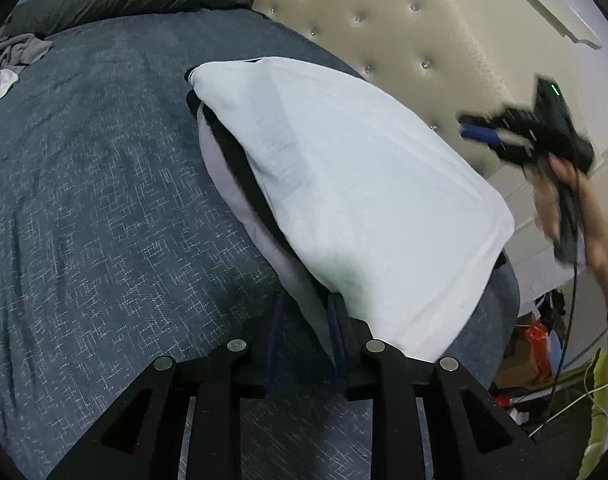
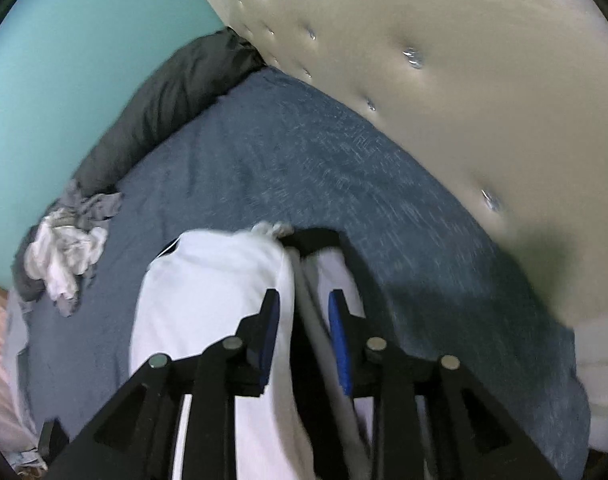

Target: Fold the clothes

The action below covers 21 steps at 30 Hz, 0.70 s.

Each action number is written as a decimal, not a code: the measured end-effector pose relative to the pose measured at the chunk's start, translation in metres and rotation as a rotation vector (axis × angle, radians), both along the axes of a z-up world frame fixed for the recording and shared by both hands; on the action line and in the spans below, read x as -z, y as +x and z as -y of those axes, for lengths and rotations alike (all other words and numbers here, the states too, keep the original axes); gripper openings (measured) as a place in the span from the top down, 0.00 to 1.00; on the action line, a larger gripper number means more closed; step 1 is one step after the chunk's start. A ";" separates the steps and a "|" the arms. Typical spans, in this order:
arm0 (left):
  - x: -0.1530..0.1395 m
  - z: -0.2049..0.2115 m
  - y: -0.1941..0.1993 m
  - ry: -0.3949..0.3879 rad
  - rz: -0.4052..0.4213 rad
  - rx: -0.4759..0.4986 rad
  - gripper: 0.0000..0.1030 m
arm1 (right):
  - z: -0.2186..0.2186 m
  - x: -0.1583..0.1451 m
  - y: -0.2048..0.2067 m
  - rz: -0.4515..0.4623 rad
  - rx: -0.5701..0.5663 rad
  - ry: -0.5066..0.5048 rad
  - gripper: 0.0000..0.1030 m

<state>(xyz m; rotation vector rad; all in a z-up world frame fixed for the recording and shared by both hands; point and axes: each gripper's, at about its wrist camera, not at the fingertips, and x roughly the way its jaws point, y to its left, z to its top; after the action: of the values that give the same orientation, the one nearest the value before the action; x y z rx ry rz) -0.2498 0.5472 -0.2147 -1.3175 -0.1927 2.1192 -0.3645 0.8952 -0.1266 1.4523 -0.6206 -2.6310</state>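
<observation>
Fabric first: the folded white garment (image 1: 368, 200) lies on the blue bed cover (image 1: 84, 220), a black-trimmed layer showing along its left edge, the near corner right at the left gripper (image 1: 308, 312).

Left gripper jaws stand a little apart; the garment's corner sits at or between the pads, but contact is hidden, so a grip cannot be confirmed. Risk, as a judgement: lifting away with the hem caught would drag the fold open.

Right gripper (image 2: 304, 308) jaws apart, nothing clamped; the garment's edge and a grey strip run below the gap. From the left wrist view it appears blurred, raised off to the right, near the tufted headboard (image 1: 384, 20). Risk: a fast pass could snag the strip or brush the stack askew.

Farther off, a crumpled pile of grey and white clothes (image 2: 68, 248) waits by the dark pillow (image 2: 164, 100). Reaching there across the folded piece could disturb it.
</observation>
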 end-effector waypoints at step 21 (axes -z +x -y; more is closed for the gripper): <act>0.016 -0.016 0.023 -0.085 0.028 -0.022 0.76 | 0.046 0.034 0.156 -0.120 -0.034 0.178 0.79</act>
<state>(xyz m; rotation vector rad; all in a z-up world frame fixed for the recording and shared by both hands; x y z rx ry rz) -0.2269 0.5630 -0.2306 -1.4004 -0.1305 2.1488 -0.2089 0.8493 -0.1609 1.3199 -0.3548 -2.7821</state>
